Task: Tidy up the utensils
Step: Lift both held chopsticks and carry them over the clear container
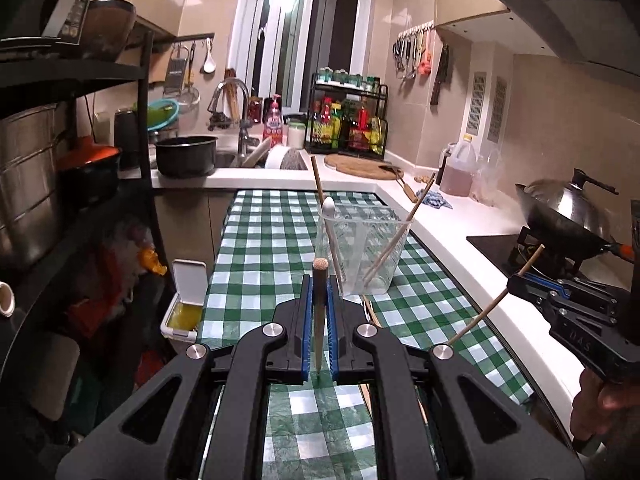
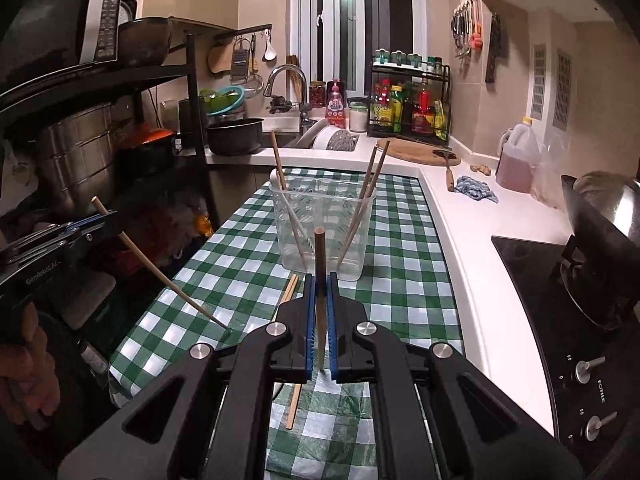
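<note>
partly done: clear cup (image 2: 322, 232) on far part of checked table (image 2: 400, 288) already holds three chopsticks and white spoon (image 1: 329, 205). left claw (image 1: 320, 280) clamped on one chopstick (image 1: 319, 312), right claw (image 2: 321, 280) clamped on another (image 2: 320, 300), both near cup, not yet in. loose chopsticks (image 2: 291, 356) left on table.

left hand-held gripper (image 1: 320, 292) clamping chopstick (image 1: 319, 320), clear container (image 1: 360, 256) beyond

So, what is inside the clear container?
The container holds three chopsticks and a white spoon, all leaning on its walls. Their lower ends are blurred through the ribbed plastic.
</note>
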The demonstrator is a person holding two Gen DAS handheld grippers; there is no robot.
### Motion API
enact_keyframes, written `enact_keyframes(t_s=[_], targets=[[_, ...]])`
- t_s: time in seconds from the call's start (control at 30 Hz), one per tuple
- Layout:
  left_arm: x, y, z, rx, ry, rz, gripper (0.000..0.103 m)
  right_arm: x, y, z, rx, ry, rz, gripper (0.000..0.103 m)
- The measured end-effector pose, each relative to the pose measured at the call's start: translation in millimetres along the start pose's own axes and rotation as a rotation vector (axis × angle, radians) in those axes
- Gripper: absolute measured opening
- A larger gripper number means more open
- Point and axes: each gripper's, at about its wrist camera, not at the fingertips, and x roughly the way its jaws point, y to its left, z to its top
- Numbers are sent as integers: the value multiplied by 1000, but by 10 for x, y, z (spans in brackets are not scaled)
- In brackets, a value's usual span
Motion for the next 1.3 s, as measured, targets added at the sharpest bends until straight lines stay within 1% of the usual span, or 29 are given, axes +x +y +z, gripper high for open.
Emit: enact_keyframes(t_s=[0.23,0.53,0.67,1.1,1.3], targets=[[24,48,194,-5,43,-27,6,-3,-46,230,9,6,6,6],[130,96,415,4,49,-53,6,-11,-115,502,15,-22,-5,6],[164,129,524,3,35,-55,6,12,-134,608,19,-22,-7,6],[333,333,972,-30,-28,-65,6,47,-143,1024,7,-76,-11,6],[396,362,1201,-27,-63,-72,6,29,-137,1339,1,-124,-16,6]])
